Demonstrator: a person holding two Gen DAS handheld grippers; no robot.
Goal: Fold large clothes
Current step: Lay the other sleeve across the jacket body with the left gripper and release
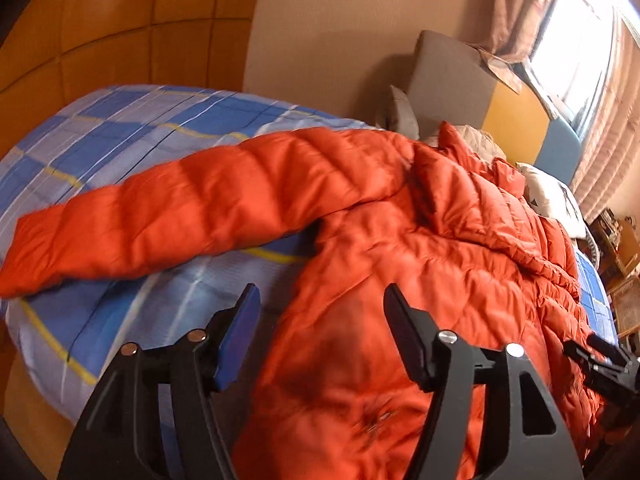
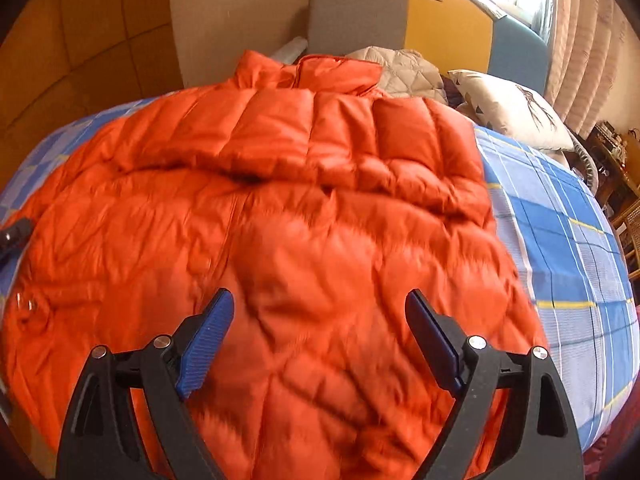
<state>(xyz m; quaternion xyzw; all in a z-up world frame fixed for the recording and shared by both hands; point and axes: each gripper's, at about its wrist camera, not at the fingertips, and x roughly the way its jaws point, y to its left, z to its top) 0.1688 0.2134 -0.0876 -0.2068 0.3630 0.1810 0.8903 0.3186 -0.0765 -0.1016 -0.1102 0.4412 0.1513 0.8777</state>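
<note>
An orange quilted puffer jacket (image 1: 400, 240) lies spread on a bed with a blue checked sheet (image 1: 120, 128). One sleeve (image 1: 180, 208) stretches out to the left across the sheet. My left gripper (image 1: 320, 300) hangs open above the jacket's left edge, with nothing between its fingers. In the right wrist view the jacket (image 2: 280, 200) fills the middle, collar (image 2: 320, 68) at the far end and the other sleeve folded across the chest. My right gripper (image 2: 320, 304) stands open over the lower body of the jacket, holding nothing. The right gripper's tip (image 1: 600, 360) shows at the left view's right edge.
A white pillow (image 2: 516, 116) and a beige quilted garment (image 2: 404, 68) lie near the headboard (image 2: 360, 8). Curtains and a bright window (image 1: 568, 52) stand on the right. Wicker furniture (image 1: 628, 304) stands past the bed's right side. Bare sheet (image 2: 568, 248) shows right of the jacket.
</note>
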